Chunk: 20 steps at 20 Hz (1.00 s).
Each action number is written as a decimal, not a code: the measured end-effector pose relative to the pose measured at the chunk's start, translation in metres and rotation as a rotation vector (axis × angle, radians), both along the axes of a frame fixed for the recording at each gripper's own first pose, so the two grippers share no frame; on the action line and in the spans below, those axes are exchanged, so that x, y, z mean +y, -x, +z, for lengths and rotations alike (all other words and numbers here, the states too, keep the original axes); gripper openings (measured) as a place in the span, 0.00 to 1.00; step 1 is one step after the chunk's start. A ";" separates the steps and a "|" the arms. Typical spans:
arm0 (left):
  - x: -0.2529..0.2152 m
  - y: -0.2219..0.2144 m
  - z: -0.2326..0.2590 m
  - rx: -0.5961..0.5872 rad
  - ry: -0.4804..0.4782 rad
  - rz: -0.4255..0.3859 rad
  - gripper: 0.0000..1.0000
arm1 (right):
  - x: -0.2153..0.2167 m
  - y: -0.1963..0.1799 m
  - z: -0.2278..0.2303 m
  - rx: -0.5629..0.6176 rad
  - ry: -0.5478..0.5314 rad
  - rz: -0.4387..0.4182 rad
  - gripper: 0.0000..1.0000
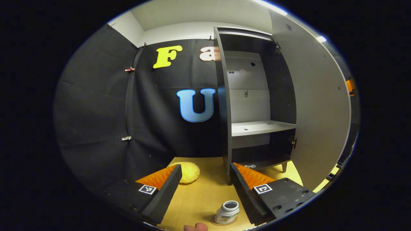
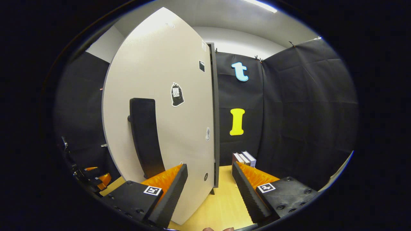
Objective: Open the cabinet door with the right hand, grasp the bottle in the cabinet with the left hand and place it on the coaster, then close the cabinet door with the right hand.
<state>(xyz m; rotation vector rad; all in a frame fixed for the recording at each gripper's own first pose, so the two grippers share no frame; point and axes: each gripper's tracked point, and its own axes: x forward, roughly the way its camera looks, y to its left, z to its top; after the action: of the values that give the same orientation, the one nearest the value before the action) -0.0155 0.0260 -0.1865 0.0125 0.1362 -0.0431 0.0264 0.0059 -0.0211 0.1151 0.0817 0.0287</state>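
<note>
Meanwhile bottle (image 1: 227,212) on coaster (image 1: 224,222); cab door (image 2: 160,106) open.

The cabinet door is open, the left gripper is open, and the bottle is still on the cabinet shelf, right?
Not quite. In the left gripper view the bottle stands on the coaster on the table, not the shelf. The cabinet door is open, and so is the left gripper.
</note>
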 end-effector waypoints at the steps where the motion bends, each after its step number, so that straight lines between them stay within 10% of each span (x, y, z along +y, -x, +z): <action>1: 0.004 -0.001 0.000 0.000 0.002 0.000 0.94 | 0.009 -0.003 -0.001 0.000 -0.011 0.003 0.92; 20: 0.042 -0.022 0.014 -0.021 0.041 -0.004 0.94 | 0.089 -0.021 -0.011 0.001 0.009 0.079 0.97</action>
<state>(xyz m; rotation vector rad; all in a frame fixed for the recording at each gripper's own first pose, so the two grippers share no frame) 0.0067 0.0680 -0.1729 -0.0278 0.1147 -0.0503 0.0475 0.0951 -0.0321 0.1034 0.0876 0.1074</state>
